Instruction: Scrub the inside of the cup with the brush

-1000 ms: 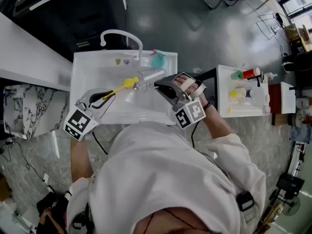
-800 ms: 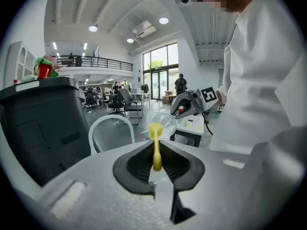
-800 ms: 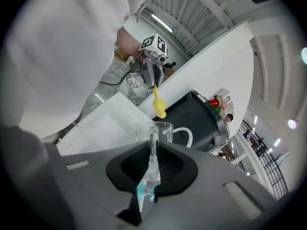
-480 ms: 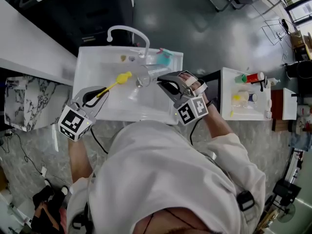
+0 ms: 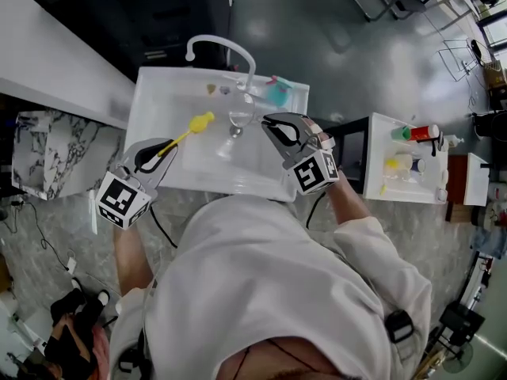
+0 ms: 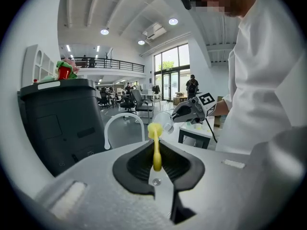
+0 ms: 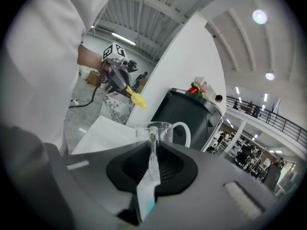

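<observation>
Head view: a person in white stands at a white sink (image 5: 158, 93) with a gripper in each hand. The left gripper (image 5: 161, 153) has its fingers clamped on the handle of a yellow brush (image 5: 198, 123), whose head is raised over the basin. The right gripper (image 5: 268, 125) has its fingers closed on a clear cup (image 5: 238, 119), held above the sink near the curved tap (image 5: 226, 44). Brush head and cup are close but apart, the brush outside the cup.
</observation>
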`<state>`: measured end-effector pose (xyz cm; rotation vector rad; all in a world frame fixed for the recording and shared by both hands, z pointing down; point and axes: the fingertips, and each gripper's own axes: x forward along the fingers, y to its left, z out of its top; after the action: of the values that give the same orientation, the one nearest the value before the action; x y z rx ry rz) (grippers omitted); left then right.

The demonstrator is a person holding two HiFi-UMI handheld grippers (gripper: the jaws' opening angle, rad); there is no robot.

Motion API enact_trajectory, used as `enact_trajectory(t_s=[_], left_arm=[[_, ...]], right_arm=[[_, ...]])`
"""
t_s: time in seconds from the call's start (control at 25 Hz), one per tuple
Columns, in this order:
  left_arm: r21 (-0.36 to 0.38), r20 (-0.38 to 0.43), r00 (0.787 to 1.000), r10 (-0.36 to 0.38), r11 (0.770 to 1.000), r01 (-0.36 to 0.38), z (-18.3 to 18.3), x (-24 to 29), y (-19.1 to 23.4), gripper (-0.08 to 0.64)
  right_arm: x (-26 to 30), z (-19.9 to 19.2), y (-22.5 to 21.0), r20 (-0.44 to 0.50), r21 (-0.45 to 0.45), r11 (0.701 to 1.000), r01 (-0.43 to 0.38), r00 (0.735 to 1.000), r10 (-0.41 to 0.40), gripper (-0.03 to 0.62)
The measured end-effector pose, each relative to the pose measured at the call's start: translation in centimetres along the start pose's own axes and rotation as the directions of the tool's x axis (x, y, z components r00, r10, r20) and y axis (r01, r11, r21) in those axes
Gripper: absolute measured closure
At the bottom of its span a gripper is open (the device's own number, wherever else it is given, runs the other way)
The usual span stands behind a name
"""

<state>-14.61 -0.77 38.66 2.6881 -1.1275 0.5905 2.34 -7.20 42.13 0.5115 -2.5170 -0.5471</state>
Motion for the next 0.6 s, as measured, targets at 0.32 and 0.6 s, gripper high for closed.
enact_trajectory(t_s=[0.32, 0.6], left_arm=[[-0.030, 0.001, 0.999, 0.043, 0.999, -0.043, -0.6, -1.0, 0.3, 0.520], [-0.044, -0.001, 0.997, 0.077, 0.996, -0.077, -0.7, -1.8, 0.5, 0.520]], right_arm=[[1.3, 0.1, -1.2, 0.128, 0.215, 0.973, 0.089, 0.985, -0.118, 0.568], [2.2, -1.0, -1.0, 0.134, 0.279, 0.955, 0.100, 0.981, -0.142, 0.568]])
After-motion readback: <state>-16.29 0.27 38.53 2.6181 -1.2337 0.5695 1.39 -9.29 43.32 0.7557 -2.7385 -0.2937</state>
